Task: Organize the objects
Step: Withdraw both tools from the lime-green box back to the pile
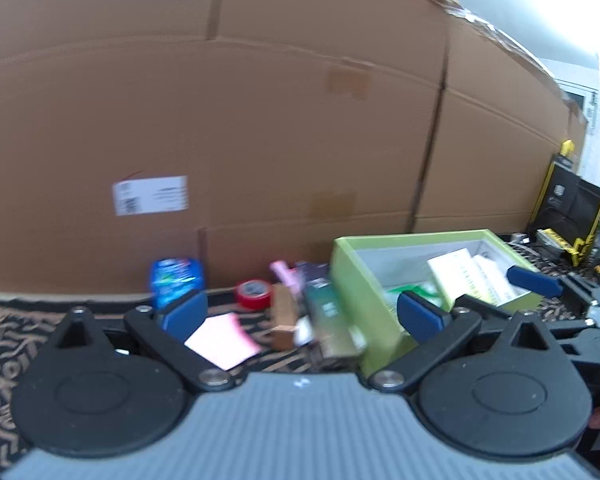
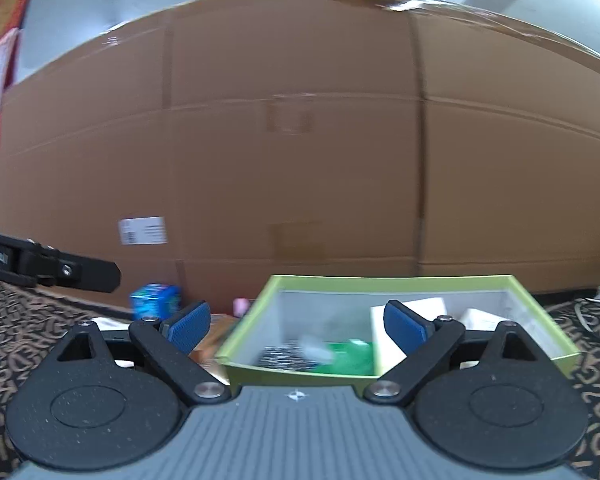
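Both tools are seen spread wide with nothing held: the left tool (image 1: 302,314) and the right tool (image 2: 298,326). The green box (image 2: 396,280) is found at about one o'clock of the right tool, on the patterned counter (image 2: 4,320). A red tape roll (image 1: 254,294) and pink pad (image 1: 224,340) are seen at nine o'clock of the box.

A: Left wrist view sits low over the patterned cloth (image 1: 4,344), looking along its fingers at the cardboard wall (image 1: 260,120), green box (image 1: 350,276) off right.

B: Right wrist view, just as low and near, faces the same wall (image 2: 300,160); green box (image 2: 380,280) dead ahead. Both share it.
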A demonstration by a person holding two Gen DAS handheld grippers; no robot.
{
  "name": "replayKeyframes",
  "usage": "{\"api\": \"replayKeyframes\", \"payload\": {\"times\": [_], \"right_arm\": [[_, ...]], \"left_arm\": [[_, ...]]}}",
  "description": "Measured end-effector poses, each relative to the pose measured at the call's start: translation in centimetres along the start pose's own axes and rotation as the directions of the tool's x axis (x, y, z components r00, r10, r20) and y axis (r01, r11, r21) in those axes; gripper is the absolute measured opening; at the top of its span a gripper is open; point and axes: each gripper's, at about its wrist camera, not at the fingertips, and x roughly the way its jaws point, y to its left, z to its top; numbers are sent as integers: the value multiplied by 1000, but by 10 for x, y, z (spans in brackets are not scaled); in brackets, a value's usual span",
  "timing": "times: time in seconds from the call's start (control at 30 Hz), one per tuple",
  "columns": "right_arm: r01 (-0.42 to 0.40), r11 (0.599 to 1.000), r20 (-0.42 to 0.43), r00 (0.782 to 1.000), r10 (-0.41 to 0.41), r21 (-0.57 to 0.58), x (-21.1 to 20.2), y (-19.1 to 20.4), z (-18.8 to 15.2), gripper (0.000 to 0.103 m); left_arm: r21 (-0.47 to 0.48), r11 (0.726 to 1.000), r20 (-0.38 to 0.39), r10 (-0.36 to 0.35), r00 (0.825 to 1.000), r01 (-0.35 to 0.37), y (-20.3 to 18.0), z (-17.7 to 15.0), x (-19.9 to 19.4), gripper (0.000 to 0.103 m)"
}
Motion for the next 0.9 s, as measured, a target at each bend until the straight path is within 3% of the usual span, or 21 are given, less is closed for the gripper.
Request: {"api": "replayKeyframes", "payload": {"times": [0.23, 0.43, 0.6, 0.67, 0.73, 0.9], "right_arm": [[-97, 993, -24, 995, 95, -64, 1, 52, -18, 96], [-136, 986, -116, 985, 125, -93, 23, 85, -37, 96], [-65, 988, -162, 986, 42, -139, 46, 107, -44, 88], [-15, 984, -170, 985, -16, -176, 57, 114, -46, 81], [28, 975, -176, 982, -68, -219, 67, 120, -50, 74], [77, 942, -215, 964, -154, -328, 91, 131, -58, 63]], "left_arm": [[-29, 998, -46, 61, 997, -62, 49, -31, -11, 103], [-16, 994, -112, 106, 988, -108, 84, -56, 5, 103], [21, 996, -145, 91, 985, -89, 98, -59, 26, 102], [37, 996, -158, 90, 983, -85, 99, -58, 37, 99], [39, 995, -174, 92, 980, -87, 100, -57, 48, 93], [32, 996, -202, 89, 975, -84, 103, -56, 69, 93]]}}
